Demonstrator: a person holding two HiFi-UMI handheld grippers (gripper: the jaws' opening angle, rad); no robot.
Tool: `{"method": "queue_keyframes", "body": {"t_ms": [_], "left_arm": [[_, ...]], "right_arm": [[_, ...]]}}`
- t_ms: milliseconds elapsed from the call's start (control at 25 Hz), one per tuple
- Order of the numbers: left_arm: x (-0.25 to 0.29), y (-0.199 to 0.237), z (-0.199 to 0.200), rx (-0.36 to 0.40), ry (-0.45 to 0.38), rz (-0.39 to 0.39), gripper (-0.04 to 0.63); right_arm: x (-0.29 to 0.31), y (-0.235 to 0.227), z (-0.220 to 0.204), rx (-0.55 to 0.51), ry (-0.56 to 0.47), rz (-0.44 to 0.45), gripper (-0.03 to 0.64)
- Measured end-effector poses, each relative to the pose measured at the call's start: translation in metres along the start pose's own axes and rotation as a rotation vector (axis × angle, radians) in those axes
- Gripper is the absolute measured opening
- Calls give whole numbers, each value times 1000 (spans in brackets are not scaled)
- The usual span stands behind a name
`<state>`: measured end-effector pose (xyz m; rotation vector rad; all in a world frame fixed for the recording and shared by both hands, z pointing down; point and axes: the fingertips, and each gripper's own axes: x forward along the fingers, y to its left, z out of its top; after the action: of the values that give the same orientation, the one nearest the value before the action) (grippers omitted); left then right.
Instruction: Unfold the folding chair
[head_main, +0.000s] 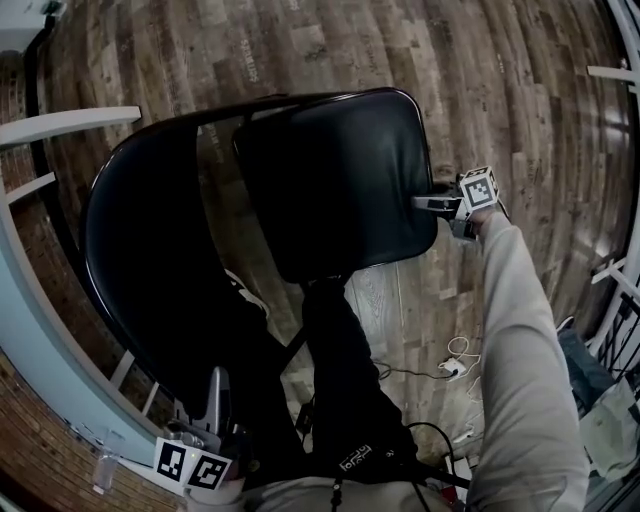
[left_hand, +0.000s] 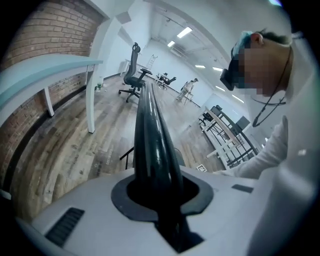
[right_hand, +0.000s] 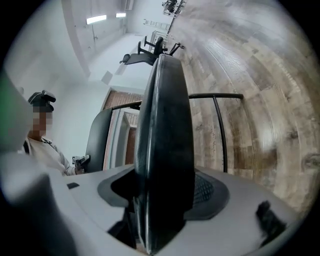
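A black folding chair stands on the wooden floor in the head view, with its padded backrest (head_main: 150, 260) at the left and its padded seat (head_main: 340, 180) in the middle. My left gripper (head_main: 213, 380) is low at the left, shut on the backrest's frame. In the left gripper view that black frame tube (left_hand: 150, 130) runs straight out between the jaws of my left gripper (left_hand: 157, 192). My right gripper (head_main: 422, 202) reaches in at the seat's right edge. In the right gripper view the seat's edge (right_hand: 165, 125) stands between the open jaws of my right gripper (right_hand: 162, 200), and a dark gap shows at the left pad.
A pale blue counter (head_main: 40, 330) on white legs runs along the brick wall at the left. Cables and a white plug (head_main: 455, 368) lie on the floor by the person's legs (head_main: 350, 400). A white rack (head_main: 620, 300) stands at the right. An office chair (left_hand: 132, 80) stands far off.
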<state>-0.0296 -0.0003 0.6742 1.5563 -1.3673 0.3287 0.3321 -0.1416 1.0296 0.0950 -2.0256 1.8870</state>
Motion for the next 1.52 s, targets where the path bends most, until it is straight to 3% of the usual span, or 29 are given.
{"method": "queue_keyframes", "body": {"t_ms": [80,160,200,240,360,440,600,760,920,1120,1360,1520], "left_arm": [[2,-2,-3,17,6,-30,78],[5,-4,-6,85,23,-54,81],[4,-4,-5,131,29,-47,114],[2,-2,-2,178,29,-30,199],[-18,7,12,311,17,17,344],[-41,11,18,332,18,25,400],[-87,11,41,344,-41,28,428],[-129,-22,78,350,-104,-45,434],[-206,-67,115,463,-167,-126,434],[-281,-89,162,564,-321,-233,434],[-365,-114,205,643,-503,-356,433],[-404,-151,223,702,-587,-426,402]], "right_arm": [[2,-4,1,-5,-17,-20,276],[3,-5,0,-9,-12,-76,290],[3,-4,0,-19,-3,-124,312],[0,-4,1,-35,3,-186,333],[-31,-11,2,-101,-5,-426,364],[-58,13,-2,-165,-4,-539,364],[-71,123,5,-330,-46,-525,364],[-66,253,4,-425,-73,-529,364],[-74,397,-3,-520,-144,-566,362],[-90,566,15,-699,-315,-625,362],[-83,727,-8,-904,-498,-661,362],[-71,815,-25,-1041,-549,-714,352]]}}
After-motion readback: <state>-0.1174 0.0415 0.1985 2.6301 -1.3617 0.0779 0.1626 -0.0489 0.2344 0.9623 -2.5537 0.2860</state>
